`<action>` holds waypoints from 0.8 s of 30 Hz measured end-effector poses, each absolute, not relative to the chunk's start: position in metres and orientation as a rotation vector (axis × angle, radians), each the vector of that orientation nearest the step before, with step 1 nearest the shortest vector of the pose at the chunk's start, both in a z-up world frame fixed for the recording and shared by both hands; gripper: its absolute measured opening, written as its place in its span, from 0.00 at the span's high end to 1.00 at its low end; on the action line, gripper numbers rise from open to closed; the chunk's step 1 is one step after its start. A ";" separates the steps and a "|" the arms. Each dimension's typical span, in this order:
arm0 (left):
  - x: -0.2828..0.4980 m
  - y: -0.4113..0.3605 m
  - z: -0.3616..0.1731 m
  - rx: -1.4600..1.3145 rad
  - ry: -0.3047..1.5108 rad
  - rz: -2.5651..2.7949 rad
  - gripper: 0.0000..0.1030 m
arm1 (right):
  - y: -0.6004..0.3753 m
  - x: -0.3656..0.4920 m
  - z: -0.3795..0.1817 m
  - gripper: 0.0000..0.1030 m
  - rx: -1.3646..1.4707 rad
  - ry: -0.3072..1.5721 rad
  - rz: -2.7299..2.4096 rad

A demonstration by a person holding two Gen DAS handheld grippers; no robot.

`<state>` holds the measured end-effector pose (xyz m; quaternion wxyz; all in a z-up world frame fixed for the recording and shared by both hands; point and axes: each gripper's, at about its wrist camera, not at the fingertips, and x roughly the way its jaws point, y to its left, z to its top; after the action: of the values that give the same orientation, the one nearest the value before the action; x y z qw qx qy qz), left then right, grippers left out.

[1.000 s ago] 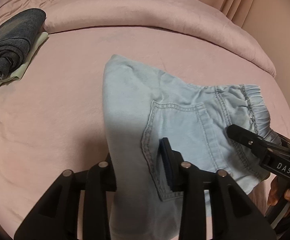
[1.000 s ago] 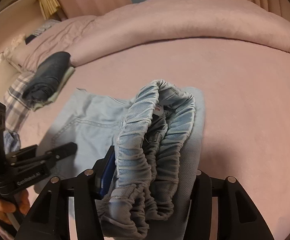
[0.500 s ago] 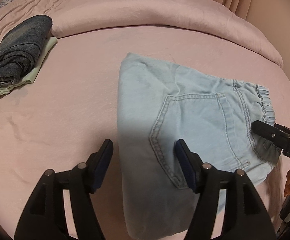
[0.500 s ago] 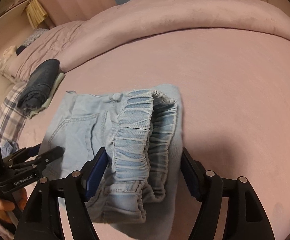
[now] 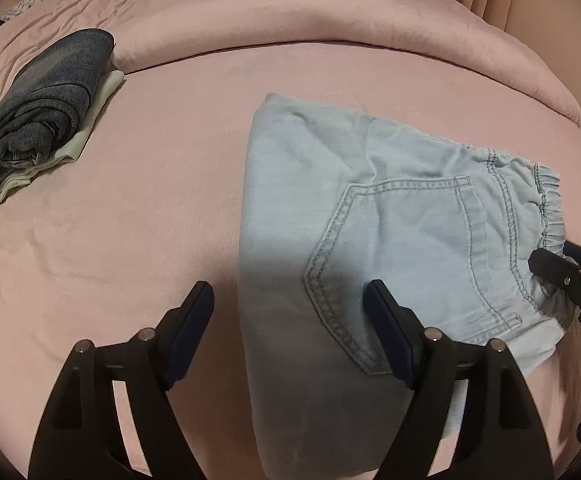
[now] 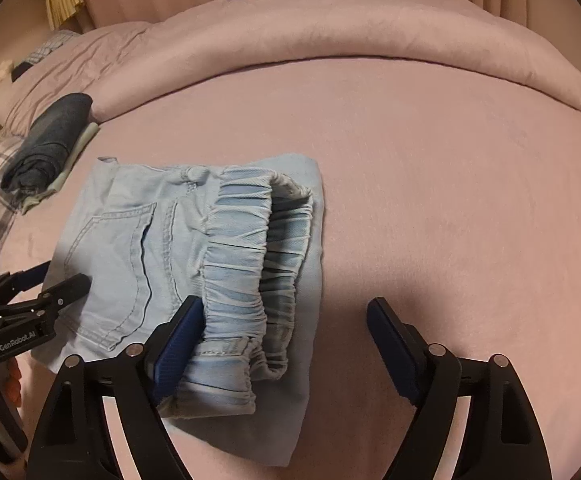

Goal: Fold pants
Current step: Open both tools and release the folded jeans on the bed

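dim warm indoor light, soft foreground shadows, sharp focus, heavy fisheye edge vignetting

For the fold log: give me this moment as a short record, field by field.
surface: pink bed
pants: light blue pants, folded and lying flat on the bed
waistband: elastic waistband on top, at the right gripper's side
pocket: back pocket facing up
left gripper: open, fingers either side of the fold's edge, holding nothing
right gripper: open, one finger beside the waistband, no grip
other laundry: dark folded stack on a pale garment, far left by the rolled duvet
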<state>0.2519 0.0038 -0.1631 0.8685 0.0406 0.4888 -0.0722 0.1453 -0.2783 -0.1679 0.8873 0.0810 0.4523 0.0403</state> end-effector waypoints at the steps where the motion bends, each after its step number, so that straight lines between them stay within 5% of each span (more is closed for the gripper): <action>1: 0.250 0.004 -0.161 0.087 1.021 -0.151 0.24 | -0.281 0.143 -0.167 0.20 0.187 0.942 0.087; 24: 0.224 0.003 -0.148 0.075 1.030 -0.103 0.21 | -0.276 0.121 -0.166 0.16 0.162 0.965 0.123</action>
<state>0.2241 0.0029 -0.1485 0.8683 0.0359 0.4923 -0.0492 0.1207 -0.2761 -0.1656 0.8808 0.0780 0.4634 0.0590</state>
